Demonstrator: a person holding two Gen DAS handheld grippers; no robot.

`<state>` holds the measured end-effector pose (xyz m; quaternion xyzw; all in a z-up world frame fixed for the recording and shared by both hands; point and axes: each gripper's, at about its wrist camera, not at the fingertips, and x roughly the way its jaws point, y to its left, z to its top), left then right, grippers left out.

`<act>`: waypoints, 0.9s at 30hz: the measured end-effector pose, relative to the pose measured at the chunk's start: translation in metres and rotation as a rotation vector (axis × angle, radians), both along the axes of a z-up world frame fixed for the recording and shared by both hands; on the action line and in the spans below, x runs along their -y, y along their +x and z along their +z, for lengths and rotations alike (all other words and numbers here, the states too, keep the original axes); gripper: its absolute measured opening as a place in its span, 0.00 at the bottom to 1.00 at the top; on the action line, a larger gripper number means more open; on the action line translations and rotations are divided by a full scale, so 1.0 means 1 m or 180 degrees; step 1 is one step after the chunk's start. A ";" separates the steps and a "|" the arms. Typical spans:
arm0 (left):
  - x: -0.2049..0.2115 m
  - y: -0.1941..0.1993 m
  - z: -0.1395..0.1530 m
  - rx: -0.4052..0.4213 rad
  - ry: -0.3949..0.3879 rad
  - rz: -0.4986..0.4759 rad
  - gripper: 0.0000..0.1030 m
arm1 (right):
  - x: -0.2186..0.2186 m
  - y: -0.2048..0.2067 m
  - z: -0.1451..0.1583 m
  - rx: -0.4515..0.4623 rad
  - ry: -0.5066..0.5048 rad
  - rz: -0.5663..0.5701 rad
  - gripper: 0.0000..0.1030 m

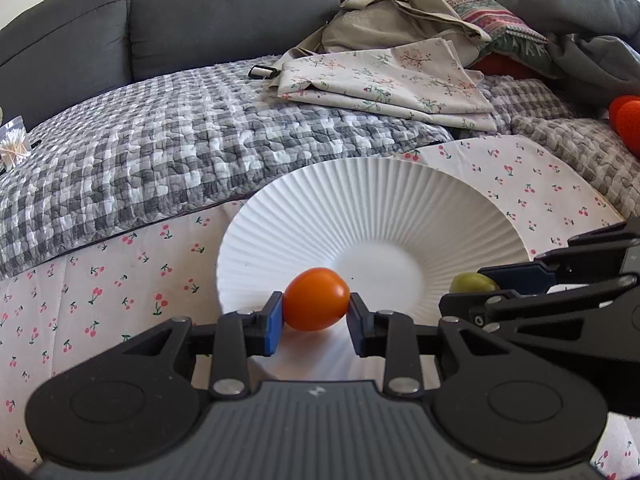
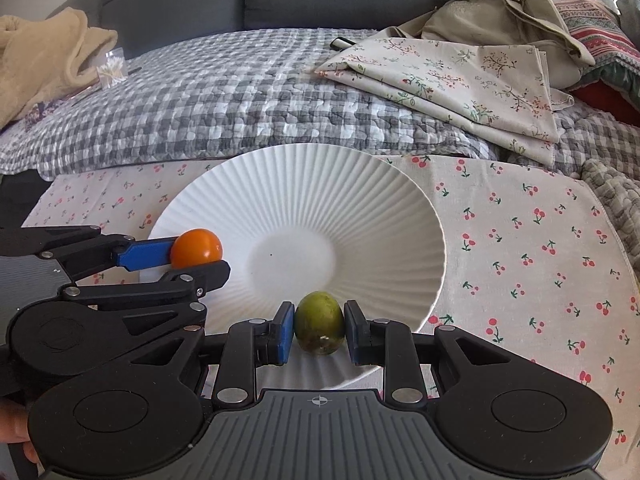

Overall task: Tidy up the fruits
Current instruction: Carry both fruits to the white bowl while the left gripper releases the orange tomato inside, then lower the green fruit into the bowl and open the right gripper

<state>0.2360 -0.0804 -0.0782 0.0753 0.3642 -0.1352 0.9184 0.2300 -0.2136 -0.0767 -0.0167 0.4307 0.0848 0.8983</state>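
left gripper [image 1: 316, 314]: both pads pressed on the orange fruit [image 1: 316, 299], held over the near-left rim of the plate [image 1: 360, 200]
right gripper [image 2: 319, 330]: fingers bracket the green fruit [image 2: 319, 324]; thin gaps show on both sides, can't tell if it's pinching
green fruit: on the plate's near rim
spacing: grippers side by side, close, not touching; plate centre bare
plate: white, ribbed, on the cherry-print cloth [image 2: 520, 240]
behind plate: checked quilt [image 1: 160, 152] right up against the far rim, folded floral cloth [image 2: 460, 80] on it, grey sofa [image 1: 200, 8] behind
far right: red objects [image 1: 626, 120], cut off at the frame edge
far left: clear box of cotton swabs [image 2: 112, 66] beside a beige blanket [image 2: 44, 52]
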 end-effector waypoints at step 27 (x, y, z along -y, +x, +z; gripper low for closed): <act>-0.047 -0.050 0.053 -0.0037 -0.0352 0.0379 0.83 | 0.021 -0.058 0.071 0.0059 0.0538 -0.0203 0.75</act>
